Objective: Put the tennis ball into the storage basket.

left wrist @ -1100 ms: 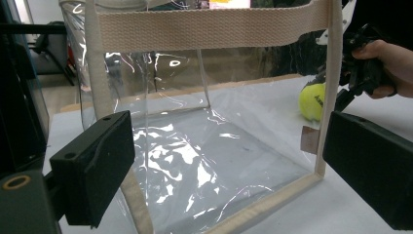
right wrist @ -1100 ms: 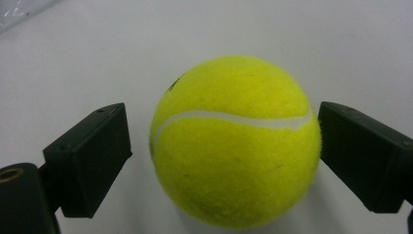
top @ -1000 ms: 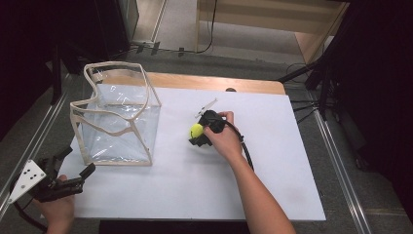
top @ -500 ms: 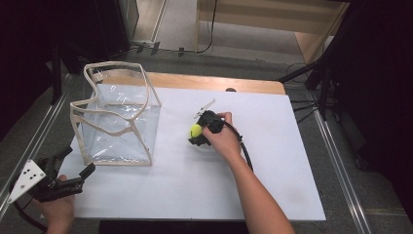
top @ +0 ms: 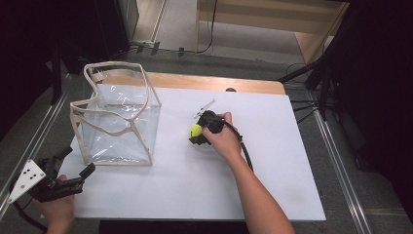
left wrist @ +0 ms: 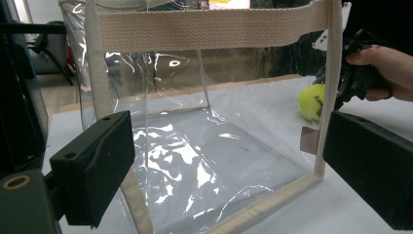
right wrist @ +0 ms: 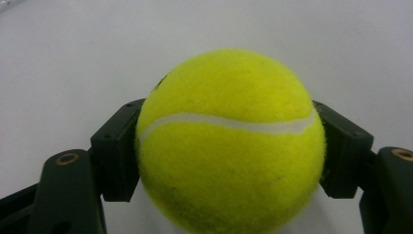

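A yellow tennis ball (top: 196,130) (right wrist: 229,141) lies on the white table top, right of a clear plastic bag (top: 117,122) with cream webbing edges. My right gripper (top: 195,133) (right wrist: 229,152) has just been closing; both pads now press the ball's sides. The bag (left wrist: 204,29) stands upright with its mouth open at the top. My left gripper (top: 78,161) (left wrist: 234,170) is at the table's near left corner. It is open and points at the bag's near side, with nothing between its jaws. Through the bag, the left gripper view shows the ball (left wrist: 311,101) and the other hand (left wrist: 384,66).
A white sheet (top: 272,165) covers the table, with a wooden strip (top: 195,82) along the far edge. Metal rails (top: 336,161) run beside the table, and cables lie on the floor behind it.
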Tool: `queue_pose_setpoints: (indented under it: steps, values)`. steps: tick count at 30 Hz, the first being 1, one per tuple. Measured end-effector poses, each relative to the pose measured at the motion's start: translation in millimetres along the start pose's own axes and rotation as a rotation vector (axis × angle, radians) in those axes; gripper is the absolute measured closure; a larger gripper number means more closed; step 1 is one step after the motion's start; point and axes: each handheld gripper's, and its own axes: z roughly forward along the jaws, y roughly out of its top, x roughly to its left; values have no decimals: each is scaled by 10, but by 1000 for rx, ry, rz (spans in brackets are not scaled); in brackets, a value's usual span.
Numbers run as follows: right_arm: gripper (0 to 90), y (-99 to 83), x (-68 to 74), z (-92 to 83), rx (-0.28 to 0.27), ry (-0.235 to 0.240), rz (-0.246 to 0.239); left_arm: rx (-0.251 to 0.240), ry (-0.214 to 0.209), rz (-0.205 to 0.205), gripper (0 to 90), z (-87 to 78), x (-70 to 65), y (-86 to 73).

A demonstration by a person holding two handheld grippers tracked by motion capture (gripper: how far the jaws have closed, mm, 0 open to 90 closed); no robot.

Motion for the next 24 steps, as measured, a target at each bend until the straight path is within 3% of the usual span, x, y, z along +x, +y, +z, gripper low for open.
queue_pose_setpoints:
  steps: [24]
  values:
    - [237, 267, 180, 13, -23, 48, -67, -3, -1, -2, 53, 0, 0, 0]
